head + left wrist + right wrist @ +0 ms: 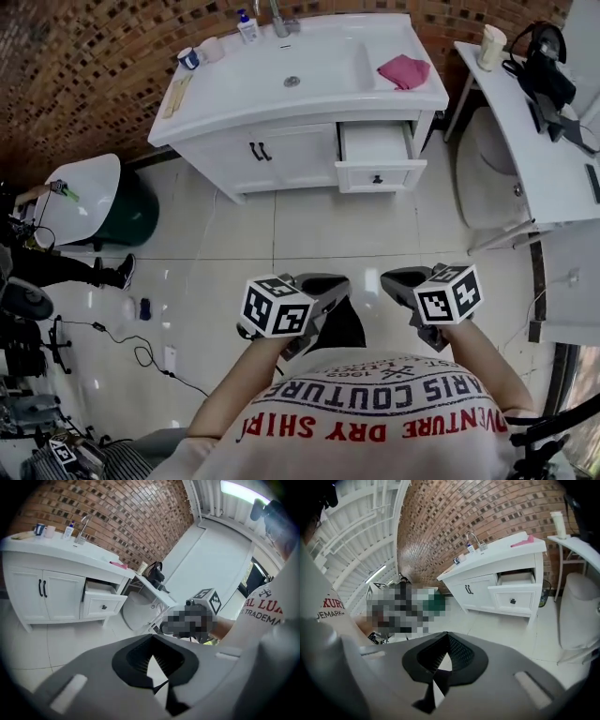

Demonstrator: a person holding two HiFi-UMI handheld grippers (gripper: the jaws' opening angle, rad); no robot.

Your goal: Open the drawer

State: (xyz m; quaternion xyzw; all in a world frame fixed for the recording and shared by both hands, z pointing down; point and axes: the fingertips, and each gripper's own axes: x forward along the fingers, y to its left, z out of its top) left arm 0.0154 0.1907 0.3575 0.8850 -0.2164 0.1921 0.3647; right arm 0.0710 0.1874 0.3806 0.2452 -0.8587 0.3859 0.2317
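The white vanity (pixel 281 150) stands against the brick wall, and its right-hand drawer (pixel 377 159) is pulled out, showing a black knob on its front. The drawer also shows in the left gripper view (pixel 104 604) and in the right gripper view (pixel 513 599). Both grippers are held close to my body, far from the vanity across the tiled floor. My left gripper (pixel 326 284) is shut with nothing in it, its tips meeting (pixel 152 637). My right gripper (pixel 398 279) is also shut and empty (pixel 447 634).
A pink cloth (pixel 405 71), a faucet, cups and a soap bottle sit on the counter. A white desk (pixel 534 141) with headphones and a white stool (pixel 487 169) stand at the right. A green bin (pixel 127 211), someone's shoes and cables lie at the left.
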